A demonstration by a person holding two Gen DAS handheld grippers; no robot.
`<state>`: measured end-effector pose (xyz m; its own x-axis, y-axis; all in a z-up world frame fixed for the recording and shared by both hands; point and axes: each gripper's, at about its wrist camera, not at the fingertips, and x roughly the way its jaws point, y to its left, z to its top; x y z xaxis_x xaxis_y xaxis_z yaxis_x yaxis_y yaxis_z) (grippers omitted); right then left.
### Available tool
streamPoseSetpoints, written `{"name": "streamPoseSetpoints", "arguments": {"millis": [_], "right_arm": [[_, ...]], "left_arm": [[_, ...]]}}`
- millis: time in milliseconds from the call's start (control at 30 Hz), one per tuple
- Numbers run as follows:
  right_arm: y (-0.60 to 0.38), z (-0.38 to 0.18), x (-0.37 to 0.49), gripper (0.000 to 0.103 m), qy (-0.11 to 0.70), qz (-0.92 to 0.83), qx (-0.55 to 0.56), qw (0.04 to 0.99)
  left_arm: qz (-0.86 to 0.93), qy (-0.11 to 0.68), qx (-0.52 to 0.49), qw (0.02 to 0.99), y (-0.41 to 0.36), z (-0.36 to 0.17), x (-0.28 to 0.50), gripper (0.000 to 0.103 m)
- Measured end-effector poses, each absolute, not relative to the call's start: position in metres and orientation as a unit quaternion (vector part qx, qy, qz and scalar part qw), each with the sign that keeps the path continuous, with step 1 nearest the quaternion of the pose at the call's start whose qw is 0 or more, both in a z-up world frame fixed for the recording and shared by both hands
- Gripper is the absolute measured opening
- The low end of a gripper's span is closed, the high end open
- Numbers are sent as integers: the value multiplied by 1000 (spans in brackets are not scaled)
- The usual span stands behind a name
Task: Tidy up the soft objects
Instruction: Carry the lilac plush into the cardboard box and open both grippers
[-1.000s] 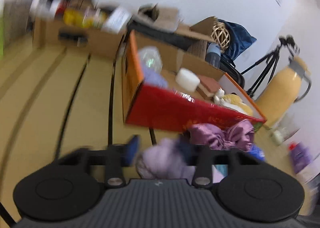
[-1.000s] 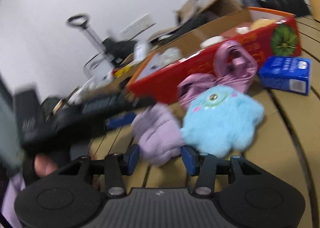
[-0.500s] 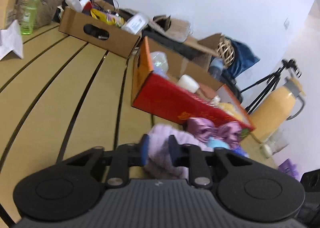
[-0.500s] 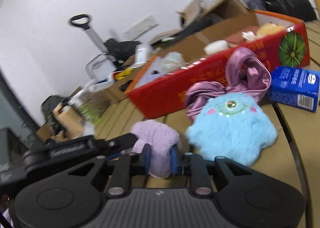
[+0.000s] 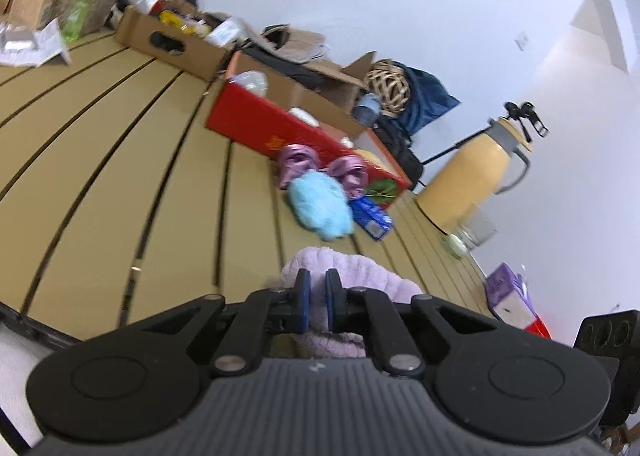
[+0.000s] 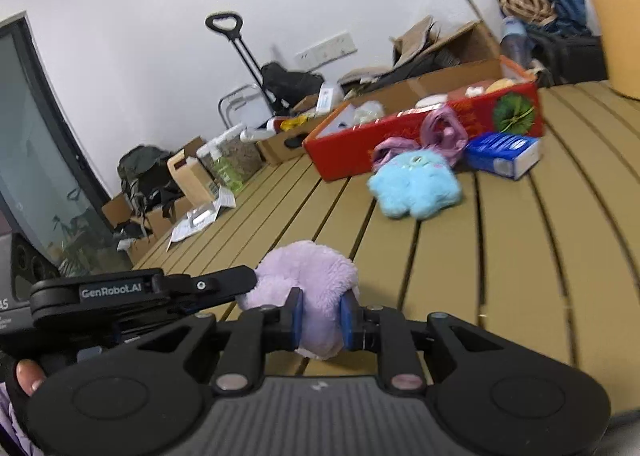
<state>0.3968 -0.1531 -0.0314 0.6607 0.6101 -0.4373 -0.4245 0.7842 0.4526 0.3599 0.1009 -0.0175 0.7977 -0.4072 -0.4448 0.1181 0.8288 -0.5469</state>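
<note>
Both my tongs, left gripper [image 5: 316,298] and right gripper [image 6: 320,318], have pulled the lilac plush [image 6: 308,284] nearer, away from the red box [image 6: 420,123]. Each pinches fleece; keep pressure even, lift together.

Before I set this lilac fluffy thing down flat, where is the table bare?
Bare slats between the lilac plush and the blue plush, and leftward before the red box. Crowded along that box: satin cloth, blue carton.

A slatted wooden table [image 6: 520,256] carries a blue plush toy [image 6: 416,187], red box [image 6: 400,139] and blue carton [image 6: 500,151]
</note>
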Motion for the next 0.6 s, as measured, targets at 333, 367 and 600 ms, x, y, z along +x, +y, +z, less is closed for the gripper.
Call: {"name": "streamPoseSetpoints", "arguments": {"millis": [333, 367, 600], "right_arm": [[-167, 3, 413, 18, 247, 283, 138, 916], [-166, 8, 423, 18, 240, 285, 129, 919], [-140, 68, 565, 18, 227, 304, 79, 922]], "left_arm": [[-170, 235, -241, 926, 81, 16, 363, 7], [-173, 230, -239, 927, 82, 22, 374, 7], [-175, 199, -210, 941, 96, 80, 507, 7]]}}
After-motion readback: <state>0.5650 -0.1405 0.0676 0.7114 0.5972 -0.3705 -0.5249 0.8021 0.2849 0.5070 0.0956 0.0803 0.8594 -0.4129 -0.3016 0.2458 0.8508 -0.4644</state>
